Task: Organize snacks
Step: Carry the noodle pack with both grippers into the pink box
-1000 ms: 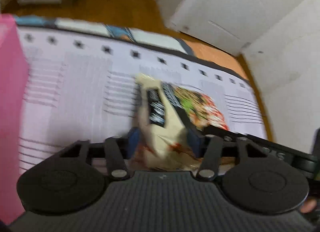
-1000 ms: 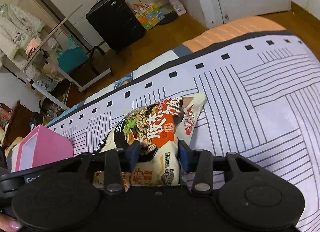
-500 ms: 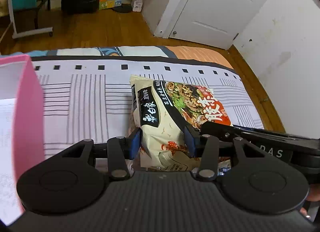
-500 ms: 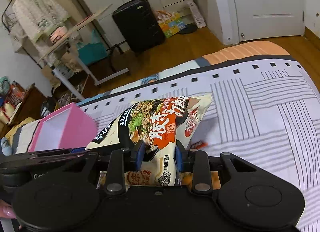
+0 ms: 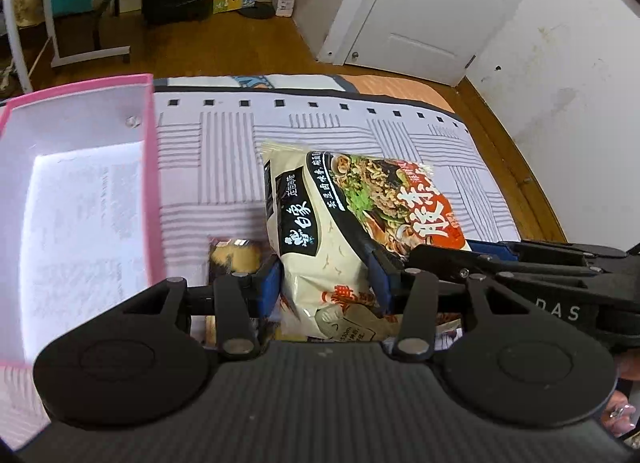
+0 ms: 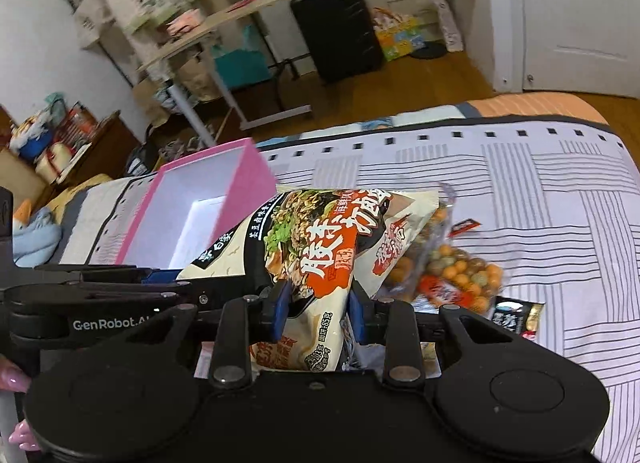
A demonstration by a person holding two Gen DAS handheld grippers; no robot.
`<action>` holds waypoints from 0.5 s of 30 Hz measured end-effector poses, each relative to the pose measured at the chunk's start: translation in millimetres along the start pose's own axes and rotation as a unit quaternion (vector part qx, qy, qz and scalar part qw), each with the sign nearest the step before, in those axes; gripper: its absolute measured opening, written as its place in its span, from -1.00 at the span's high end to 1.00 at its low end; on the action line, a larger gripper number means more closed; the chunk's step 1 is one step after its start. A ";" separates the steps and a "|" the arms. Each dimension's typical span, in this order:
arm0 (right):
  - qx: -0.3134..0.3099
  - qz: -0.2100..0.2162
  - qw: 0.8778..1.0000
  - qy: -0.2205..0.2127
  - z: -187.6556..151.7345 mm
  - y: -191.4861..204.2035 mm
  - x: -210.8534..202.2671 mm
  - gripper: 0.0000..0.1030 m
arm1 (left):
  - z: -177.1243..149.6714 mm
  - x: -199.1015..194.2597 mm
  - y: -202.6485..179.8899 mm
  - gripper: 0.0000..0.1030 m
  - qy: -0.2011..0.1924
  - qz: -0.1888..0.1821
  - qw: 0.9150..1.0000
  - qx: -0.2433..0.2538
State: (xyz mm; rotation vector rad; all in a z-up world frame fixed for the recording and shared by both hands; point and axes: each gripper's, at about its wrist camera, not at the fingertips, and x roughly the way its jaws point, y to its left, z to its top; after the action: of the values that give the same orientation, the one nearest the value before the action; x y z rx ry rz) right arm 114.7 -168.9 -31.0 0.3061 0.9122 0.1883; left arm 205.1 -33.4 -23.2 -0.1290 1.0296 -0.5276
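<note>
Both grippers, left gripper [image 5: 325, 283] and right gripper [image 6: 316, 309], pinch the noodle packet [image 5: 340, 219] above the bed [image 5: 224, 151]. Carry it level over the pink box [image 5: 150, 167], clear the rim, release together.

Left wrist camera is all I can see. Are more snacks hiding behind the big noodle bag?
Observer: Yes. The right wrist view shows a clear bag of orange and green balls on the bedspread, partly hidden behind the noodle bag.
Operator: Is my other claw holding the noodles too?
Observer: Yes. The right claw is shut on the noodle bag's lower end, like the left claw.
Operator: Anything else over there?
Observer: A small dark packet lies to the right of the ball bag.
</note>
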 end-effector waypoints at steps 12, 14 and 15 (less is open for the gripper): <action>-0.073 0.046 0.996 0.004 0.2 92.7 -17.1 0.31 | -39.5 -96.2 46.5 0.11 -0.061 0.012 0.998 -0.031; -0.092 0.056 0.994 0.006 7.7 108.3 -10.3 0.30 | -41.5 -110.1 56.1 0.11 -0.076 0.024 0.996 -0.035; -0.104 0.058 0.993 0.007 10.7 115.2 -7.7 0.30 | -41.2 -116.2 61.9 0.11 -0.084 0.032 0.995 -0.037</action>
State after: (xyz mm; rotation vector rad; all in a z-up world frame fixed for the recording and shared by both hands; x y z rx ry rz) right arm 115.1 -64.7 19.9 0.1651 0.8805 0.3898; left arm 145.7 81.4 25.0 -0.2031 0.8862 -0.4132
